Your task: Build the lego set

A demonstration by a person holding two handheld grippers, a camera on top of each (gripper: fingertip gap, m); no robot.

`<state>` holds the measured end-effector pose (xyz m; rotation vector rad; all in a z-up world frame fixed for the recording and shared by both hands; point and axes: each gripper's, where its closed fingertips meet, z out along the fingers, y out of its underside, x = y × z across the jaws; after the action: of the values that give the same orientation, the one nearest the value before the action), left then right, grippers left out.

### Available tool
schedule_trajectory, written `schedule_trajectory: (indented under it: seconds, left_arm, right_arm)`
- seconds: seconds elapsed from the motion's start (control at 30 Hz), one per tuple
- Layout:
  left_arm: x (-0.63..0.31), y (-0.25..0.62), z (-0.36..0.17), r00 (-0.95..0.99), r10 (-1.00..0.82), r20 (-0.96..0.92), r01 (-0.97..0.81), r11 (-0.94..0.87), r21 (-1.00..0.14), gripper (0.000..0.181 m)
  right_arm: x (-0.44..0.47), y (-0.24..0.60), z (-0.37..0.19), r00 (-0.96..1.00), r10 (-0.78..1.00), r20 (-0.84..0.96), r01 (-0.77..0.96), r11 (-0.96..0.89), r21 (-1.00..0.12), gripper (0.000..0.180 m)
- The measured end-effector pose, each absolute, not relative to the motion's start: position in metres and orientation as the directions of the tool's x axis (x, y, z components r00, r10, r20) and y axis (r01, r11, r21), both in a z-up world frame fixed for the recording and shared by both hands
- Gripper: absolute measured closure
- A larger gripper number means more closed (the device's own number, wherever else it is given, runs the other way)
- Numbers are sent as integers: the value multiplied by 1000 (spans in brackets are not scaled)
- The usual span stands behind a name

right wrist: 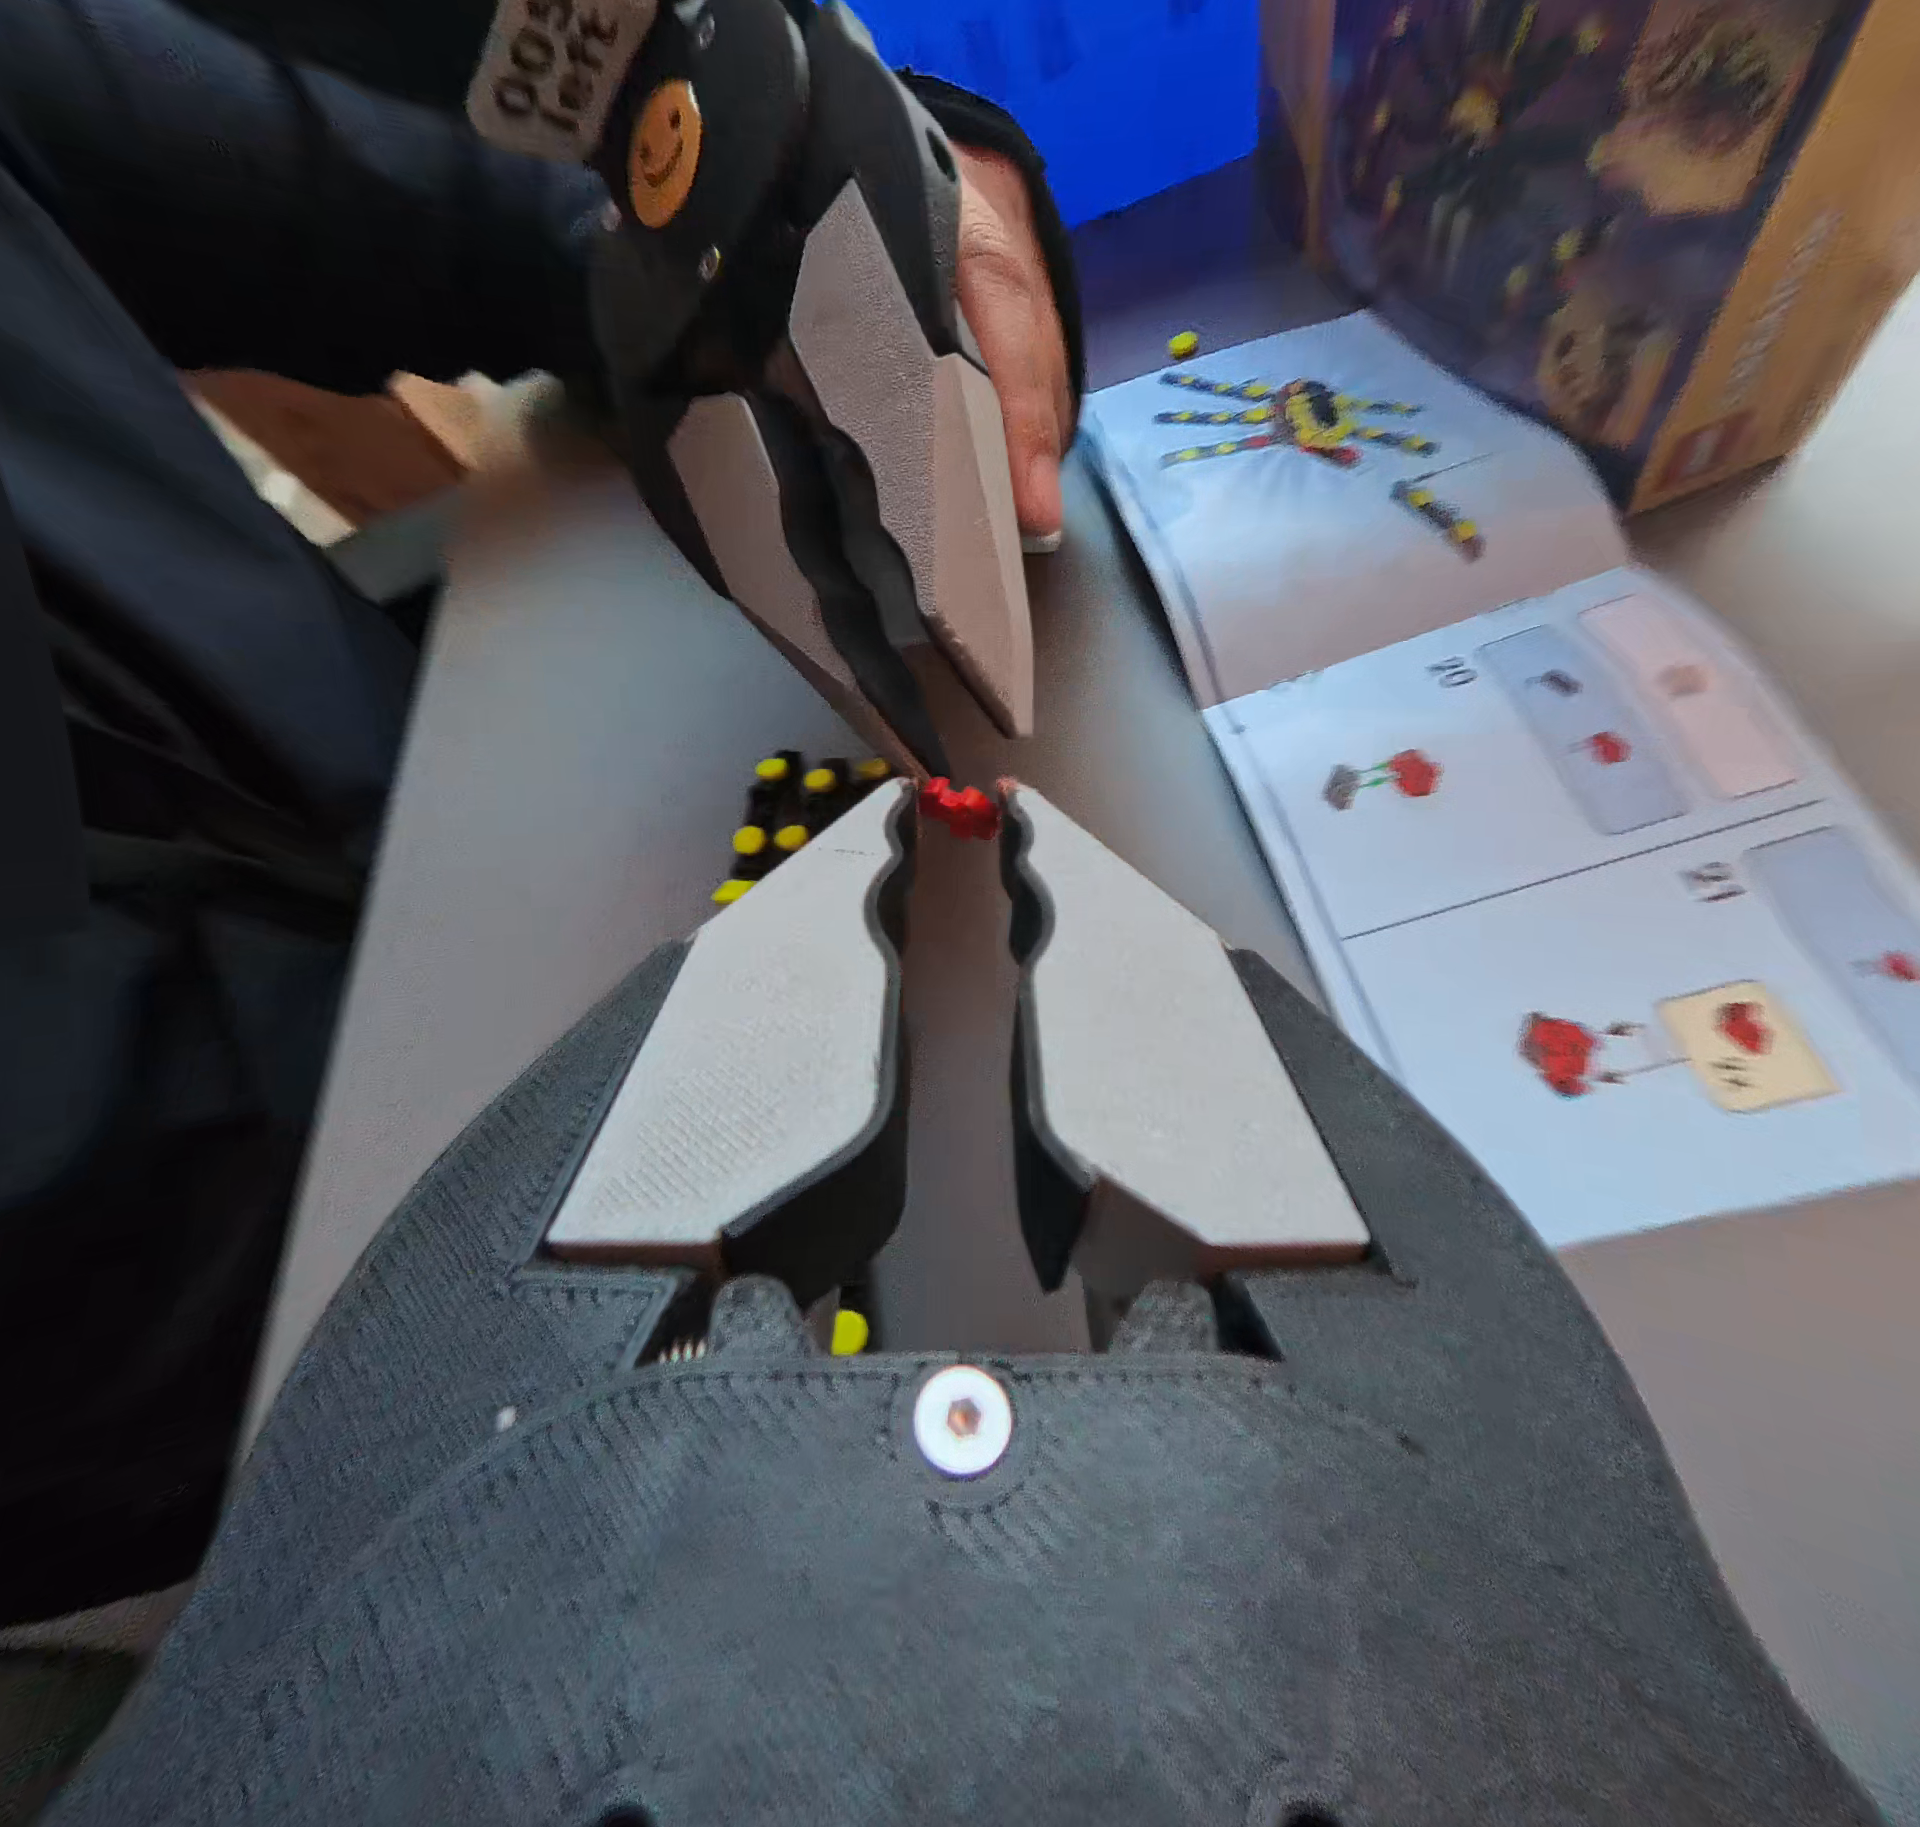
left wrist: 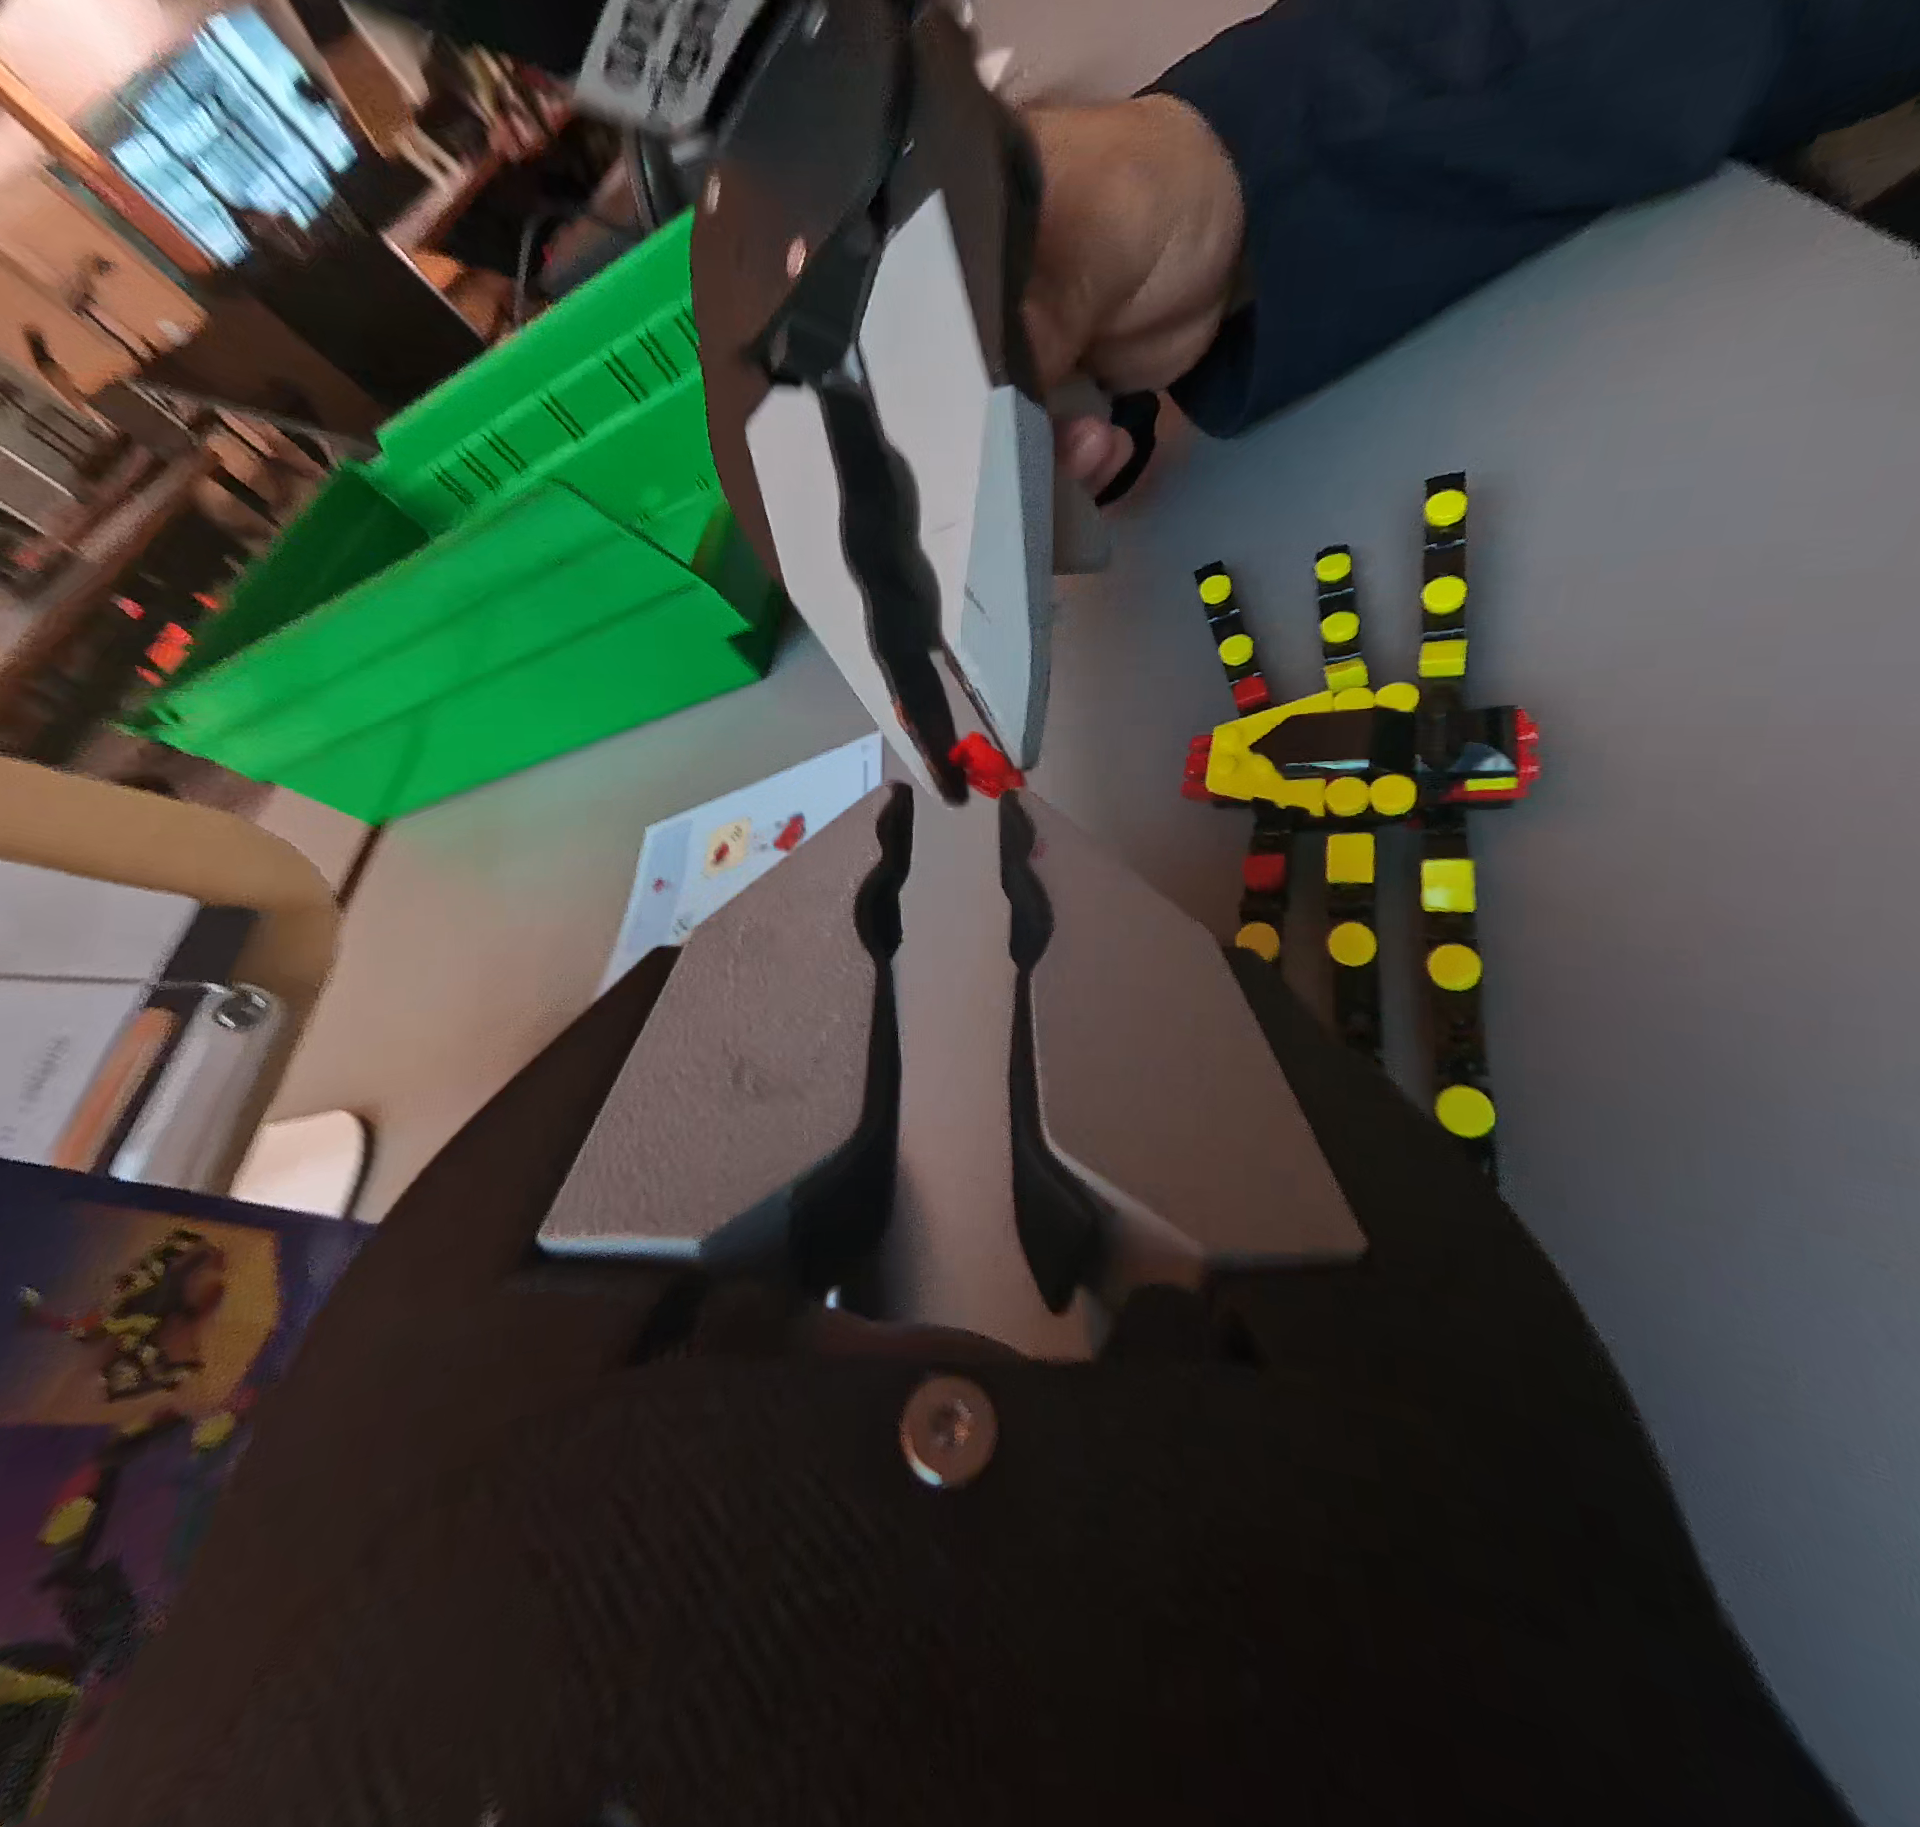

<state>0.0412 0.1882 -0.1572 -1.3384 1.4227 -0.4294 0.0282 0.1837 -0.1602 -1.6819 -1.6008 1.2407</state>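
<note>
Left wrist view, from left to right. A purple set box (left wrist: 114,1445) fills the lower left corner, and a green bin (left wrist: 499,614) sits at mid left, near the far table edge. An open instruction booklet (left wrist: 727,863) lies just beyond the left gripper (left wrist: 956,809), whose fingers stand a narrow gap apart with nothing between them. Directly ahead, tip to tip, the right gripper (left wrist: 977,769) comes down from the top of the frame — it pinches a small red lego piece (left wrist: 982,767). To the right, the black and yellow spider model (left wrist: 1371,769) lies flat on the grey table (left wrist: 1714,946), with bare surface around its legs on the right side.

Right wrist view, from left to right. A dark sleeve covers the left edge. The spider model (right wrist: 779,821) peeks out beside the right gripper (right wrist: 958,809), whose tips are clamped on the red lego piece (right wrist: 958,809). The left gripper (right wrist: 920,764) angles in from the upper left, its tips close to the piece — contact is unclear. The booklet (right wrist: 1507,842) spreads across the right, with the set box (right wrist: 1579,167) and a blue bin (right wrist: 1039,42) crowding the top edge.
</note>
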Motion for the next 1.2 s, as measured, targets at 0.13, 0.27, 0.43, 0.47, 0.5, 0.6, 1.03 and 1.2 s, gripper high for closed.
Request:
schedule_trajectory:
  seconds: [0.13,0.27,0.43,0.47,0.5,0.6,1.03,1.2]
  left_arm:
    - [34,193,-162,251,-934,-253,-498,99,-862,161]
    - [39,182,-150,227,-968,-110,-406,8,-914,161]
    - [47,165,-123,160,-985,55,-236,-93,-967,160]
    - [47,163,-116,143,-985,102,-196,-129,-972,160]
    - [47,161,-110,123,-981,149,-158,-167,-973,160]
    - [44,158,-94,61,-957,285,-54,-289,-956,160]
    - [45,139,-84,-86,-905,418,-29,-417,-909,163]
    - [48,136,-92,-53,-935,352,-79,-347,-934,161]
  right_arm:
    - [31,189,-139,-59,987,150,405,161,-900,167]
    - [35,182,-108,16,864,503,259,482,-837,168]
    - [37,159,-80,-6,803,596,19,596,-803,167]
    - [38,157,-76,-5,798,603,-18,603,-798,168]
    - [38,157,-75,-10,802,597,-33,596,-802,168]
    - [40,155,-71,-27,820,572,-83,568,-819,168]
    - [42,144,-64,-77,836,544,-178,525,-832,168]
    - [42,143,-65,-95,845,526,-186,504,-843,168]
